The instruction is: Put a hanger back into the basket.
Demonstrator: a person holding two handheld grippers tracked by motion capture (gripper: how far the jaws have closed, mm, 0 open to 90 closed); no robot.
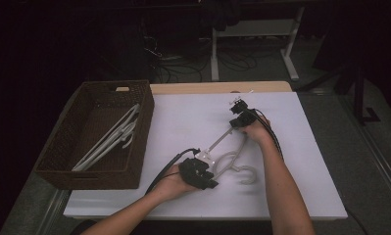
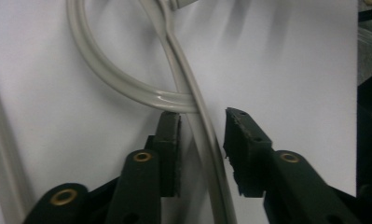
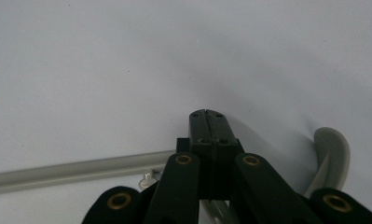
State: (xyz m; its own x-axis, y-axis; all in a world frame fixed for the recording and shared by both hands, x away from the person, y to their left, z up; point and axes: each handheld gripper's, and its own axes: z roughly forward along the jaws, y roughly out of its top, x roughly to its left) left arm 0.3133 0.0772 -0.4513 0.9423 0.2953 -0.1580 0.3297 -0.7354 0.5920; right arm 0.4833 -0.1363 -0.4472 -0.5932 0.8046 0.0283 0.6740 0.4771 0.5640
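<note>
A pale grey plastic hanger point(image 1: 228, 157) lies on the white table top point(image 1: 183, 117), its hook point(image 1: 248, 174) pointing toward the front edge. My left gripper point(image 1: 208, 180) is open at the hanger's lower end. In the left gripper view its jaws point(image 2: 202, 119) stand on either side of the hanger's curved arm point(image 2: 200, 135), with a gap at each pad. My right gripper point(image 1: 236, 122) is at the hanger's far end. In the right gripper view it point(image 3: 207, 114) is shut pad to pad, and the hanger bar point(image 3: 81, 169) runs beneath the jaws.
A dark woven basket point(image 1: 87, 176) stands at the table's left side with several white hangers point(image 1: 109, 139) in it. Cables trail from both grippers. Table legs and wires show on the dark floor beyond the far edge.
</note>
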